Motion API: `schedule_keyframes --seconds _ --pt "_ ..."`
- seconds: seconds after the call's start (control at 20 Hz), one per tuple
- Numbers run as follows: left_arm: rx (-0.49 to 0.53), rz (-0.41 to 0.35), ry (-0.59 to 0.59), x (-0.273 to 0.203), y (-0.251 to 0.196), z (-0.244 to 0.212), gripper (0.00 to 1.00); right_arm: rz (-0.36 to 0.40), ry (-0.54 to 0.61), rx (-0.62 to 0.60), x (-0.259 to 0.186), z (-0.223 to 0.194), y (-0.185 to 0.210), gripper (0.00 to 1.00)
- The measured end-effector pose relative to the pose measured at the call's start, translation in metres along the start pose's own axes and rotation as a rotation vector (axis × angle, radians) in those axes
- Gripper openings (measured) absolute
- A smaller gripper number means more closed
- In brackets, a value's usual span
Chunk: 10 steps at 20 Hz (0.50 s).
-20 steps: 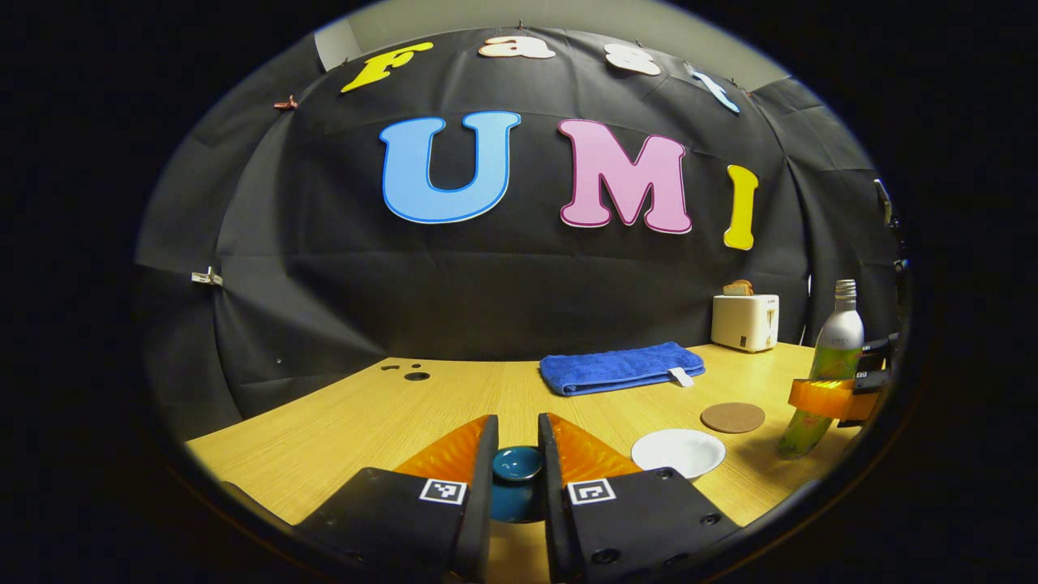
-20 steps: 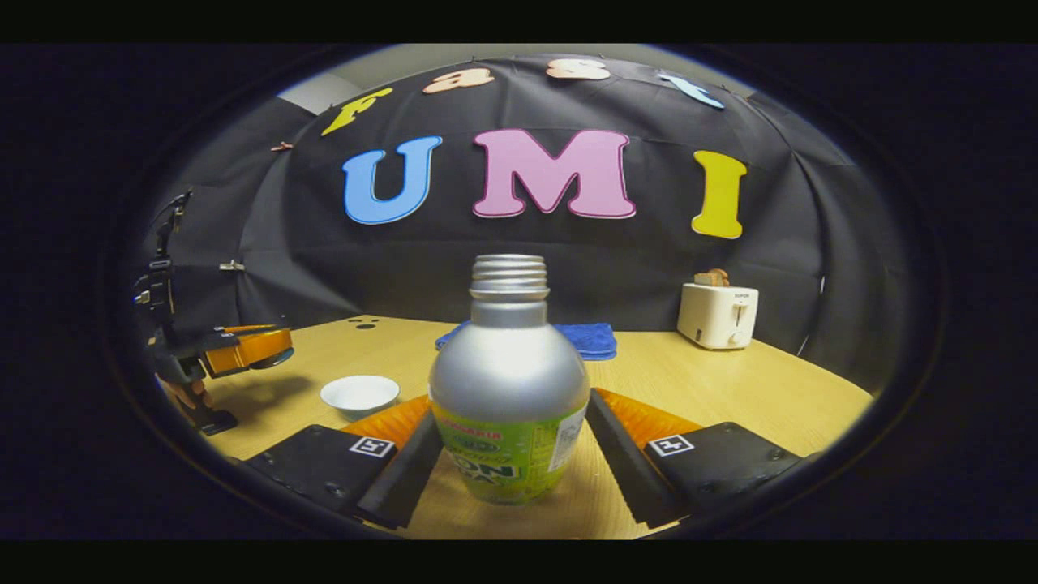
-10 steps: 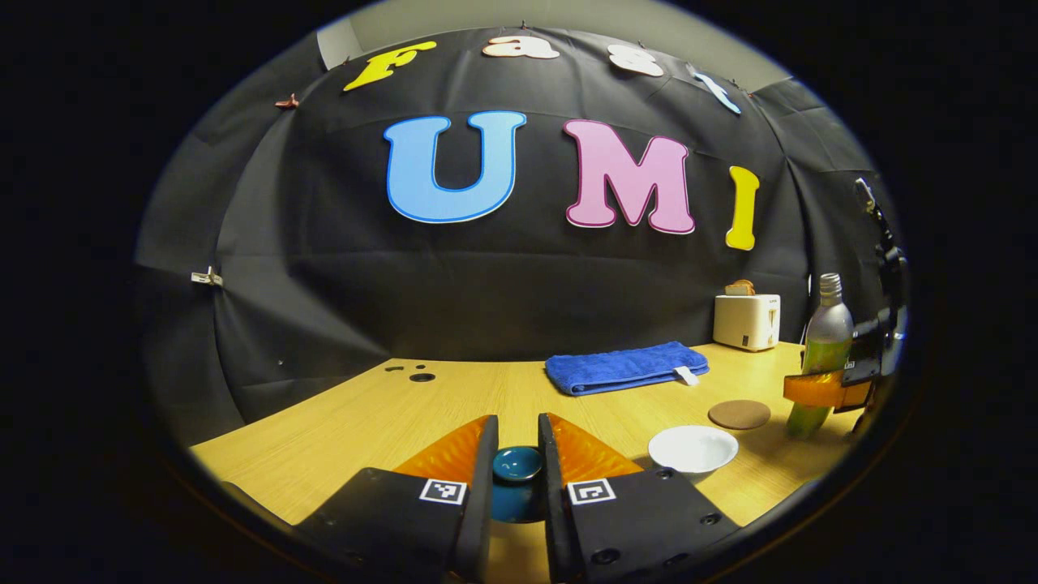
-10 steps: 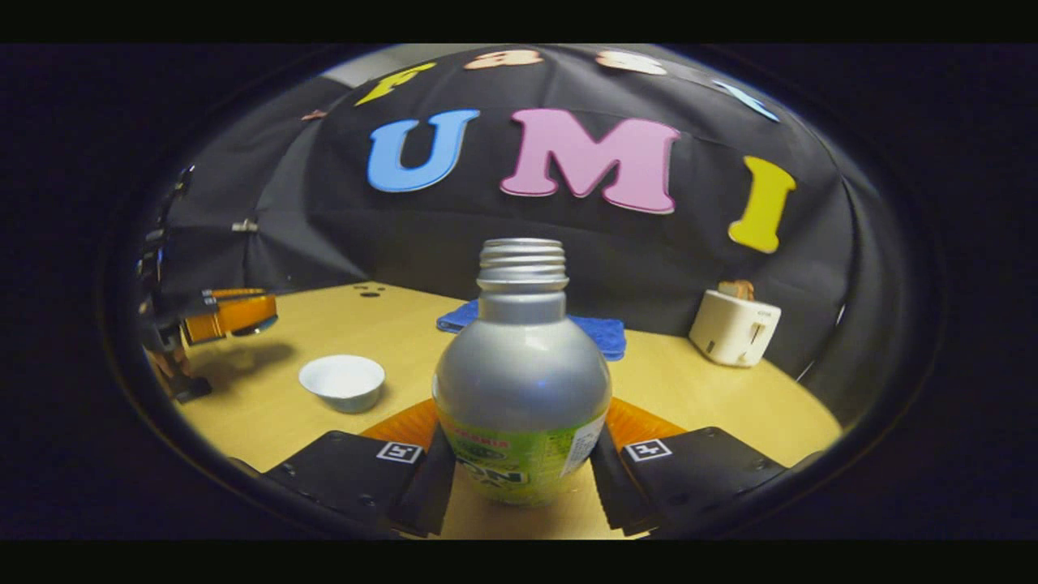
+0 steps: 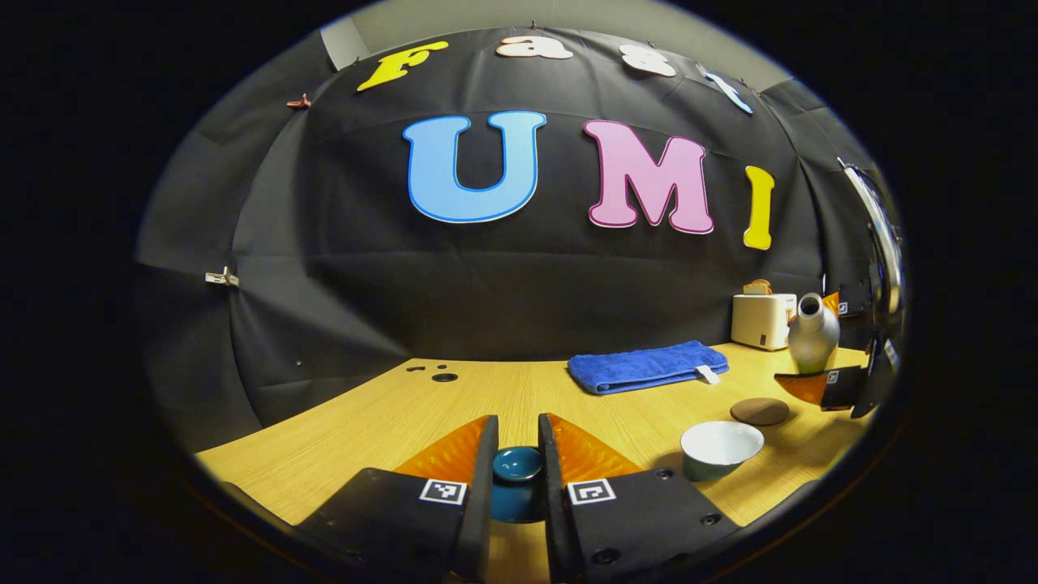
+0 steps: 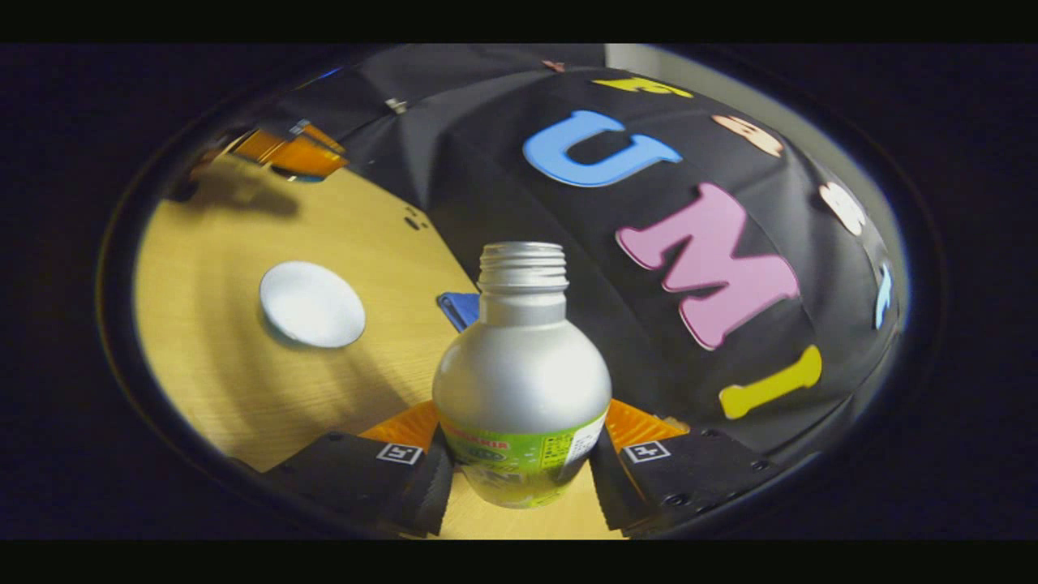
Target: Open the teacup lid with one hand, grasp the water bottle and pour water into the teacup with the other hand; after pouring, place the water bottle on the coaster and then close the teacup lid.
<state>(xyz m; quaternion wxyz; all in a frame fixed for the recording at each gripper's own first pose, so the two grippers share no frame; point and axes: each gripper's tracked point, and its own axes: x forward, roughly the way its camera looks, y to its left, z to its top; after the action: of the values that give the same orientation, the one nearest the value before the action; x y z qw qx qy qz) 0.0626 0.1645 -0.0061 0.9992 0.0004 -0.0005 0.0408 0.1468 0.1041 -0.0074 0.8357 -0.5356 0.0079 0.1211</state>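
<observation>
My left gripper (image 5: 516, 438) is shut on the teal teacup lid (image 5: 517, 465) and holds it low over the table. The open teacup (image 5: 721, 448), white inside, stands to its right; the right gripper view shows the teacup (image 6: 312, 304) from above, at the left. My right gripper (image 6: 523, 454) is shut on the silver and green water bottle (image 6: 521, 373), which has no cap. In the left gripper view the bottle (image 5: 813, 332) is off the table and tilted, mouth toward the cup, with the right gripper (image 5: 835, 381) around it. The brown coaster (image 5: 760, 411) lies behind the cup.
A folded blue towel (image 5: 646, 367) lies at the back of the wooden table (image 5: 389, 422). A white toaster (image 5: 762, 319) stands at the back right. The left gripper (image 6: 292, 154) appears at the upper left of the right gripper view.
The right gripper has lifted the bottle off the table and rolled it over toward the teacup. The left gripper has kept the lid and shifted slightly left.
</observation>
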Motion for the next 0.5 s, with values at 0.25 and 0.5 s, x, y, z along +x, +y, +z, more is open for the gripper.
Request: schedule_keyframes --seconds 0.25,0.5 --pt "0.0 0.0 0.001 0.0017 0.0064 -0.0004 0.31 0.005 -0.045 -0.26 0.001 0.0046 0.0101 0.71" --pt "0.0 0.003 0.002 0.0018 0.0083 -0.0003 0.31 0.005 -0.069 -0.408 0.0042 0.0007 0.0122 0.74"
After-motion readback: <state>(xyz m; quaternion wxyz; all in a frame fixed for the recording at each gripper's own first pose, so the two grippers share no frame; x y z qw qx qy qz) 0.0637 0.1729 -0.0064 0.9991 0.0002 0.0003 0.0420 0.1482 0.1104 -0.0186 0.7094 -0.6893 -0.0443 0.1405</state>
